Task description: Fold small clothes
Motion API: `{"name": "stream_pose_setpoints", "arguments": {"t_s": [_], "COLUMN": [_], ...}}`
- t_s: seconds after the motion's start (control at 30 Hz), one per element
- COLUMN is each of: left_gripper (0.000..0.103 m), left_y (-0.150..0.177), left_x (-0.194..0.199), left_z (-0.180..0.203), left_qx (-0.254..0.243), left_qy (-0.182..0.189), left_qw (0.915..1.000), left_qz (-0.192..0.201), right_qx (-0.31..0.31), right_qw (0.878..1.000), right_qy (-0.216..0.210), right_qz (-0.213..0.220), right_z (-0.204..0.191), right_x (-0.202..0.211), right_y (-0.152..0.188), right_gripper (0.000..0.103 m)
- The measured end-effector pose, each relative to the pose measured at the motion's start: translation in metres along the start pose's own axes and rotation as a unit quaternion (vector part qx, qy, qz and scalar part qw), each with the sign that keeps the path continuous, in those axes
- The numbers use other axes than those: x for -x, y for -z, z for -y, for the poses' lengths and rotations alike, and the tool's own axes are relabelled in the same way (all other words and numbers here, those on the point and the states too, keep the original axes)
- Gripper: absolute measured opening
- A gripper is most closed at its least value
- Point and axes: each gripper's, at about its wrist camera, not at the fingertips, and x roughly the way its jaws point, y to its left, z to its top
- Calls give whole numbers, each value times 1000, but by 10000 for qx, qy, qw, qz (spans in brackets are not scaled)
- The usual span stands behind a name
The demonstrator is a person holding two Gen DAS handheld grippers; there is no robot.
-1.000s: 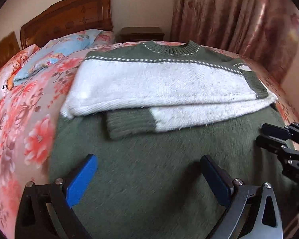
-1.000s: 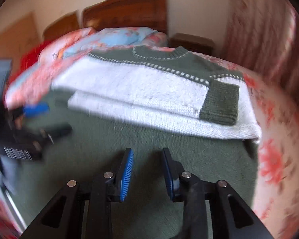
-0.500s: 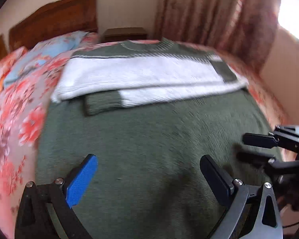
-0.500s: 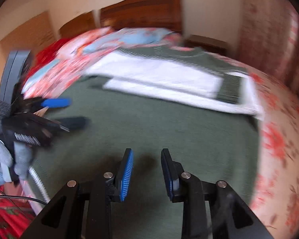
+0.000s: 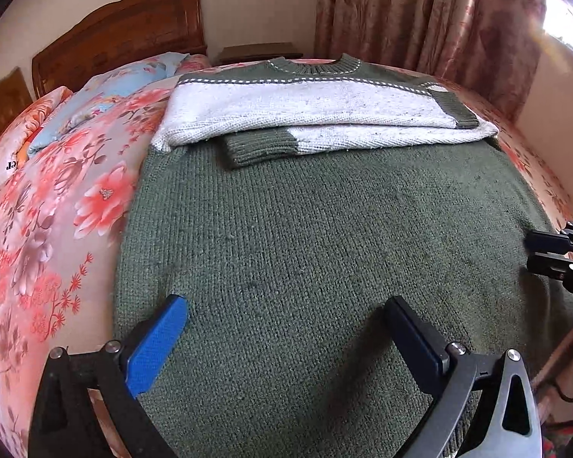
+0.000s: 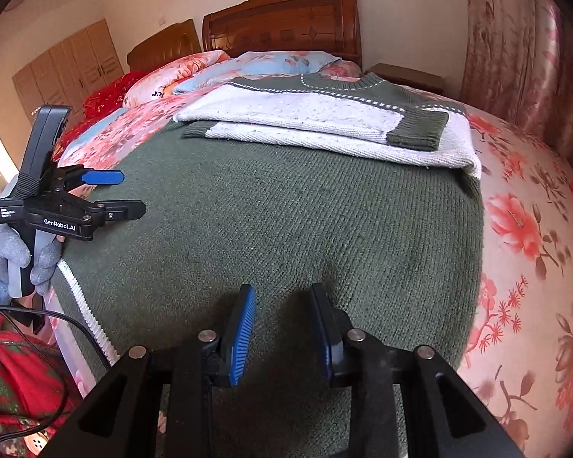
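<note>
A green and white knitted sweater [image 5: 317, 229] lies flat on the bed, collar at the far end, both white sleeves [image 5: 305, 114] folded across the chest. It also shows in the right wrist view [image 6: 286, 210]. My left gripper [image 5: 286, 328] is wide open and empty, low over the sweater's near hem on the left side; it shows in the right wrist view [image 6: 122, 194] too. My right gripper [image 6: 282, 313] is partly open and empty, over the hem on the right side, and its fingers show at the right edge of the left wrist view [image 5: 546, 252].
The bed has a pink floral bedspread [image 5: 49, 229] with pillows [image 6: 267, 65] and a wooden headboard [image 6: 282, 23] at the far end. Curtains [image 5: 420, 15] hang behind. A nightstand [image 5: 259, 51] stands beside the headboard. A cable [image 6: 57, 320] hangs off the bed's near edge.
Both grippers have drawn back from the folded sleeves toward the sweater's near hem. The sweater has not moved.
</note>
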Motion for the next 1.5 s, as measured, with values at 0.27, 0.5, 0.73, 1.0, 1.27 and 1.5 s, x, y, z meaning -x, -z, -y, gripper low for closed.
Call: {"name": "stream_pose_setpoints", "arguments": {"t_s": [0.27, 0.5, 0.73, 1.0, 1.27, 1.5], "left_gripper": [103, 103, 103, 103, 103, 103], "left_y": [-1, -35, -65, -38, -25, 6], "left_x": [-1, -9, -43, -27, 0, -2], "left_z": [-2, 2, 2, -39, 13, 14], "left_qx": [3, 208, 193, 439, 139, -290], "left_qy": [14, 169, 5, -217, 310, 120], "left_qw": [10000, 9995, 9998, 9988, 9993, 9994], "left_qz": [-12, 136, 56, 25, 131, -111], "right_qx": [101, 530, 440, -287, -36, 1042], "right_qw": [9999, 9978, 9985, 9995, 9999, 9941], "right_qy": [79, 343, 286, 147, -141, -206], "right_qz": [-115, -227, -181, 32, 54, -241], "right_z": [-1, -22, -14, 35, -32, -79], "right_x": [0, -21, -68, -24, -15, -29], "right_y": [-2, -42, -87, -38, -36, -21], "right_gripper": [29, 29, 29, 29, 30, 30]}}
